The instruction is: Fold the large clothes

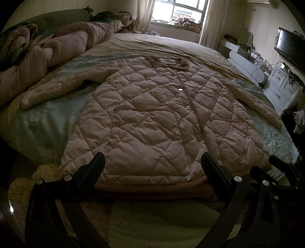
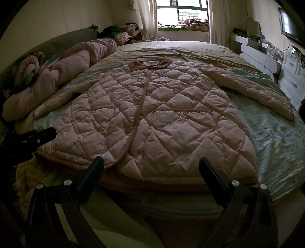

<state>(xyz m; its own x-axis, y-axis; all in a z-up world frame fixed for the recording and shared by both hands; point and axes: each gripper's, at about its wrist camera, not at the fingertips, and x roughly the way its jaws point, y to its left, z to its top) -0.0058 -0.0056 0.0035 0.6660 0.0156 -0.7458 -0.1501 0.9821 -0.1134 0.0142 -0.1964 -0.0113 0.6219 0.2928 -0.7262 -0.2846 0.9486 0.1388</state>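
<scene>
A large pink quilted coat (image 1: pixel 152 118) (image 2: pixel 156 118) lies flat and front-up on the bed, collar towards the window, hem at the near edge, both sleeves spread out to the sides. My left gripper (image 1: pixel 152 162) hovers open just over the left part of the hem, nothing between its fingers. Over the hem's right part my right gripper (image 2: pixel 151 164) is also open and empty. The right gripper (image 1: pixel 274 162) shows at the right edge of the left wrist view; the left gripper (image 2: pixel 38 136) shows at the left edge of the right wrist view.
A rolled pink duvet (image 1: pixel 57 47) and pillows lie along the bed's left side. White drawers (image 1: pixel 282 85), a television (image 1: pixel 291 47) and cluttered shelves stand on the right. A window (image 2: pixel 183 11) with curtains is behind. A fluffy rug (image 1: pixel 28 183) lies on the floor at left.
</scene>
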